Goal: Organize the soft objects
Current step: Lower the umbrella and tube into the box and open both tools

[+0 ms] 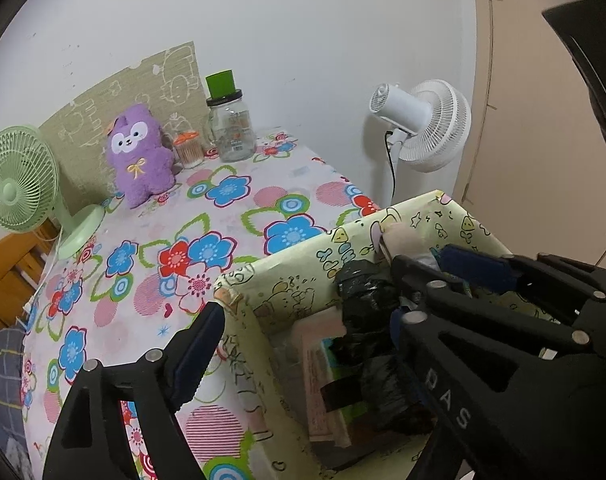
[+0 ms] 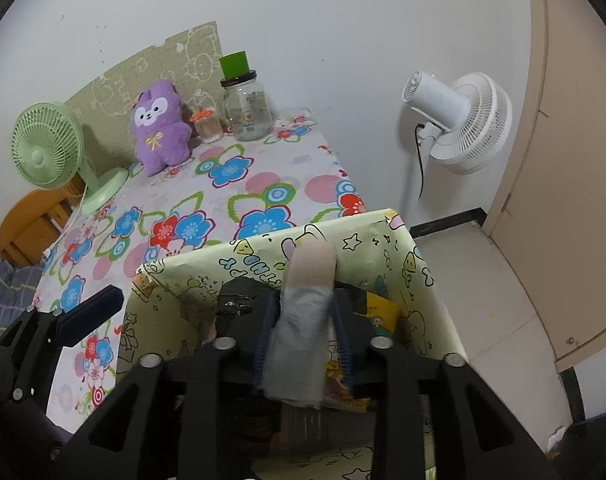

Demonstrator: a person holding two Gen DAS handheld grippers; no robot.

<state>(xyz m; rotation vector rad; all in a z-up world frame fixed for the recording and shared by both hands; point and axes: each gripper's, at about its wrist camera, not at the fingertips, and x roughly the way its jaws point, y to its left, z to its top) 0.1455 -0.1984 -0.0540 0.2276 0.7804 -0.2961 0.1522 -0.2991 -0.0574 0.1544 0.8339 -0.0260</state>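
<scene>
Sock (image 2: 309, 300), rolled, grey with a pale pink end, stands between the right hand-held gripper's (image 2: 303, 344) parted pads inside the cartoon-print box (image 2: 387, 248). Left hand-held gripper (image 1: 303, 316) spread wide. One purple plush (image 2: 159, 128), two fans.

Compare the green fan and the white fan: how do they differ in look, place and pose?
The green fan stands on the flowered tablecloth by its own round base; the white fan stands off the table, beside the wall, on a pole. The green fan shows its front grille to the camera; the white fan shows its motor housing and faces away to the right. A black cord hangs from the white fan; the green fan's is pale. Both have round wire grilles.
</scene>
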